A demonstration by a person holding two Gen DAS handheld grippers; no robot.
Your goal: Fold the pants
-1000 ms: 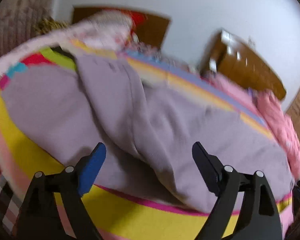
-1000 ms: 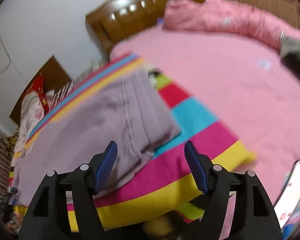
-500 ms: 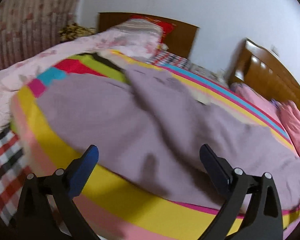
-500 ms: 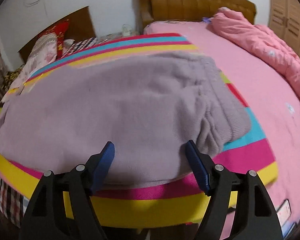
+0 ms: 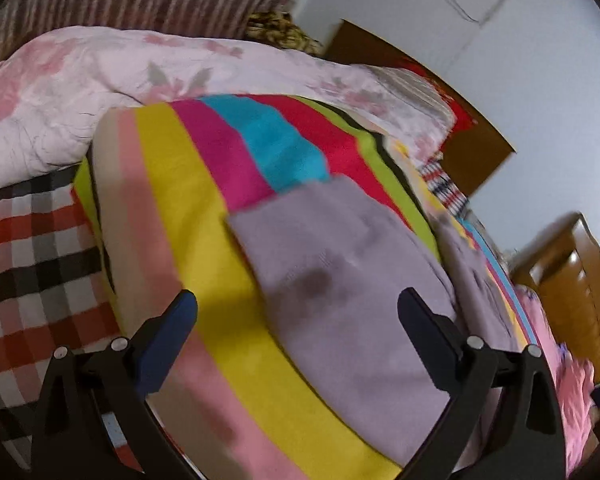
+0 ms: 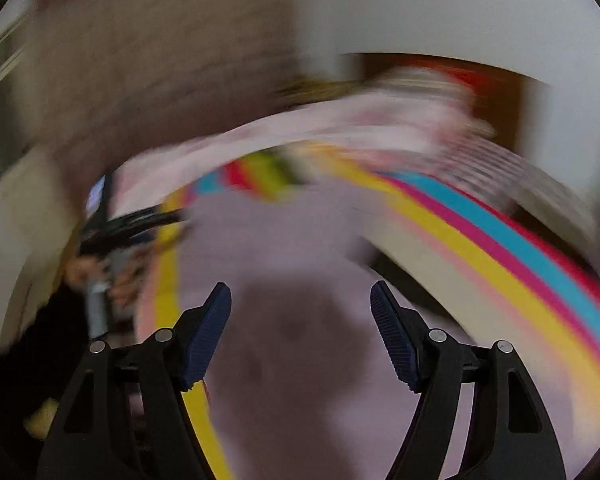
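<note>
The lilac pants lie flat on a rainbow-striped blanket on the bed. In the left wrist view their leg end lies just ahead of my left gripper, which is open and empty above the blanket's yellow stripe. In the right wrist view, which is badly blurred, the pants spread out beneath my right gripper, which is open and empty. The other gripper and the hand that holds it show at the left of that view.
A pink floral quilt lies bunched behind the blanket. A checked sheet hangs at the left edge of the bed. Two wooden headboards stand against the white wall.
Both cameras have swung left. The left gripper now faces the leg end of the pants instead of their middle. The right gripper has left the waistband end and looks along the pants.
</note>
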